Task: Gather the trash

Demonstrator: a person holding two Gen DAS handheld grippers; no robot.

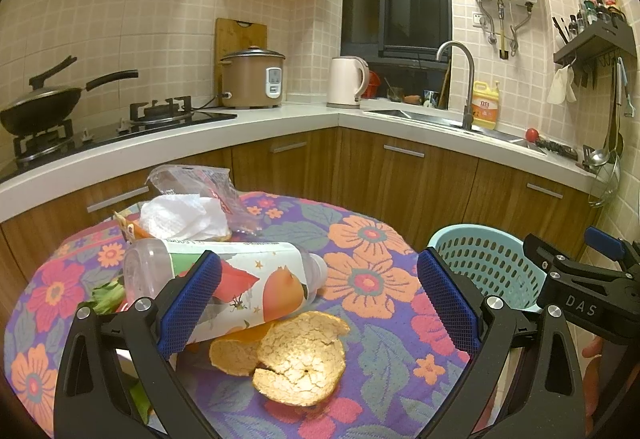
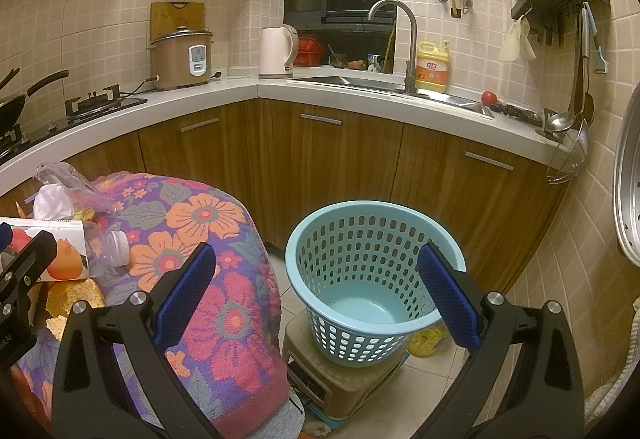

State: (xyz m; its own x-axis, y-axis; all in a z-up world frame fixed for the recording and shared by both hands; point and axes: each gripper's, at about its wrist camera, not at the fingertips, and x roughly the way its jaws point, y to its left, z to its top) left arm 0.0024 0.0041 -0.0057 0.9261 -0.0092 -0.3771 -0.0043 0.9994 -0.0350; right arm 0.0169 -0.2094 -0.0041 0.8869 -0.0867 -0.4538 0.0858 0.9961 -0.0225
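On the flowered tablecloth [image 1: 372, 251] lie an empty plastic bottle [image 1: 240, 279] with a fruit label, orange peel [image 1: 300, 359], a crumpled white tissue [image 1: 184, 217], a clear wrapper [image 1: 208, 179] and green leaf scraps [image 1: 106, 297]. My left gripper [image 1: 320, 299] is open just above the peel, its left pad in front of the bottle. The right gripper [image 2: 320, 295] is open with nothing in it, hovering over the light blue perforated basket [image 2: 360, 239], which looks empty. The bottle [image 2: 100, 247] and peel [image 2: 76, 297] show at the left edge of the right wrist view.
The basket stands on a small stool [image 2: 344, 379] on the tiled floor beside the table. Wooden cabinets [image 2: 340, 159] and a white counter [image 1: 280, 119] with stove, rice cooker [image 1: 252, 79], kettle [image 1: 346, 83] and sink run behind. A yellow bag [image 2: 426, 343] lies on the floor.
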